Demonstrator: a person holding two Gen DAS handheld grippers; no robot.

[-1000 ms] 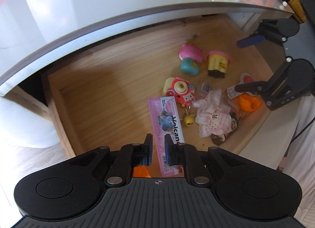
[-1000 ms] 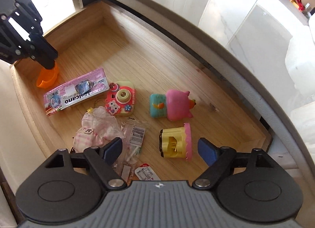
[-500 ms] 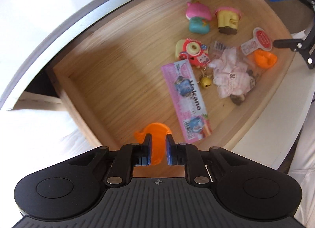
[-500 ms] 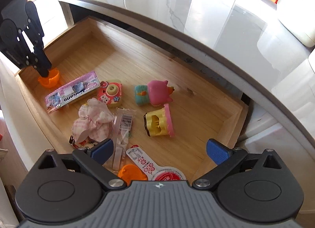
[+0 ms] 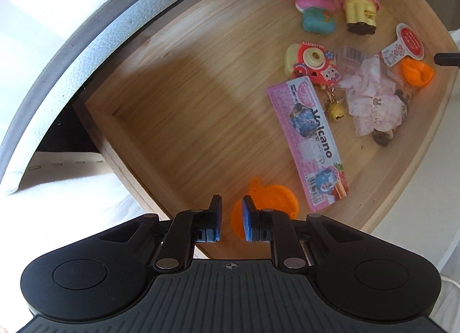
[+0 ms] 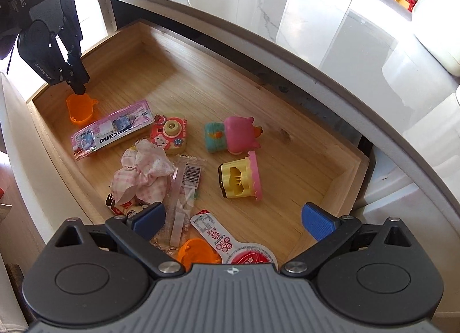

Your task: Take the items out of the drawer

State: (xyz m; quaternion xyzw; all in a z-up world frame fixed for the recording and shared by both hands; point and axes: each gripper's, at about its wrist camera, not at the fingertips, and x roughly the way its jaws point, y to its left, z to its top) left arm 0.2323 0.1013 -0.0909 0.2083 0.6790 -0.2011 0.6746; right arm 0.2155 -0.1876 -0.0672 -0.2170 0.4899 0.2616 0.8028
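The wooden drawer [image 5: 172, 120] stands pulled out with small toys in it. My left gripper [image 5: 231, 218] points straight down at its near left corner. Its jaws are open by a narrow gap over the rim of an orange cup-shaped mould [image 5: 270, 203], and the pads do not press on it. From the right wrist view, the left gripper [image 6: 78, 90] tips meet the top of that mould [image 6: 80, 108]. My right gripper [image 6: 233, 218] hangs wide open over the drawer's front edge, holding nothing. Under it lie a red-and-white sachet [image 6: 230, 243] and a second orange mould [image 6: 195, 252].
Also in the drawer are a pink Volcano packet [image 5: 310, 143], a toy camera [image 5: 310, 65], a pink and teal squishy [image 5: 313, 11], a yellow and pink toy [image 5: 359, 12], a pink cloth doll [image 5: 371, 103] and a clear barcode packet [image 6: 187, 186]. A white tabletop [image 6: 287, 54] overhangs the back.
My left gripper has sunk and swung over the drawer's corner, so the orange mould now sits at its tips. My right gripper has opened wider and drawn back.
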